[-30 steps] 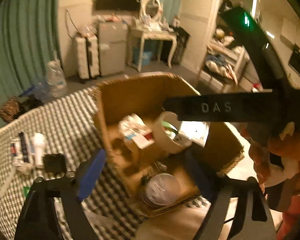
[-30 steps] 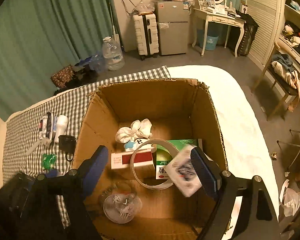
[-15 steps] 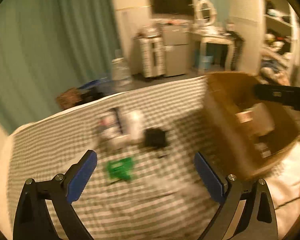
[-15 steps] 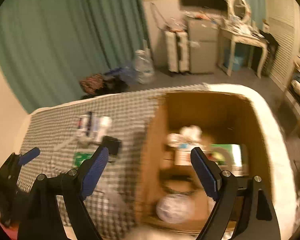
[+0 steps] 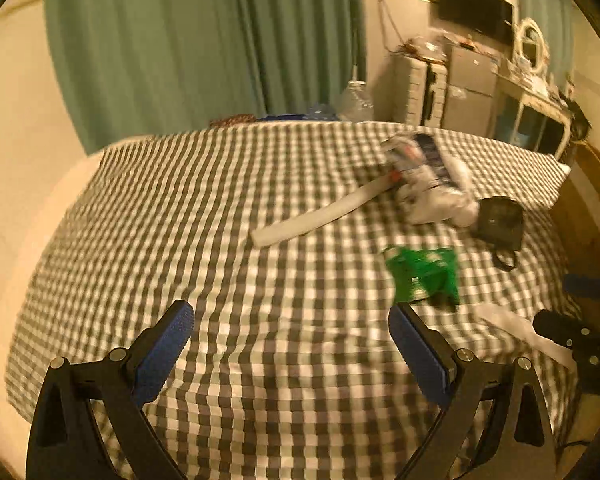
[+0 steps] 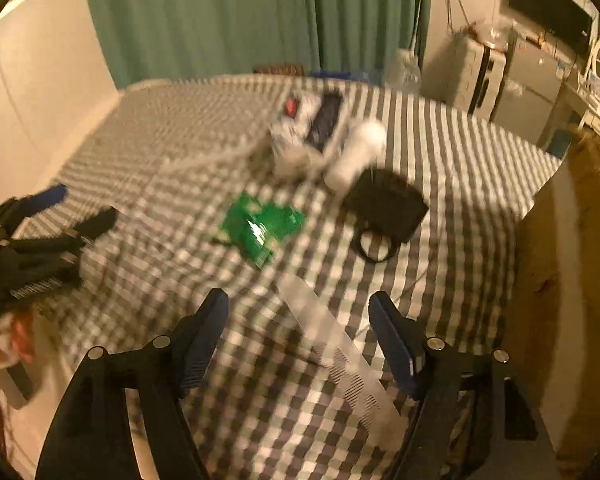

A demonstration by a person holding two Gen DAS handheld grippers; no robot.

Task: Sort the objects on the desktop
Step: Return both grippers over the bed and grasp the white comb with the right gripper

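Right hand-held gripper (image 6: 298,334), jaws closing but unclenched, straddles the clear comb (image 6: 340,360) on the checkered cloth (image 6: 180,272).

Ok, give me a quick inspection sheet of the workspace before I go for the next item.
Surface: checkered cloth, wrinkled.
Job's things: green packet, black pouch with loop, white bottle, white packets pile, long white tube, clear comb, cardboard box at right edge.
Clutter: nothing seen beyond those.
Grippers: left gripper open, empty; right gripper closing, comb lying between its jaws, not gripped.
Cables: wall cable.
Surroundings: green curtain, suitcase, fridge.
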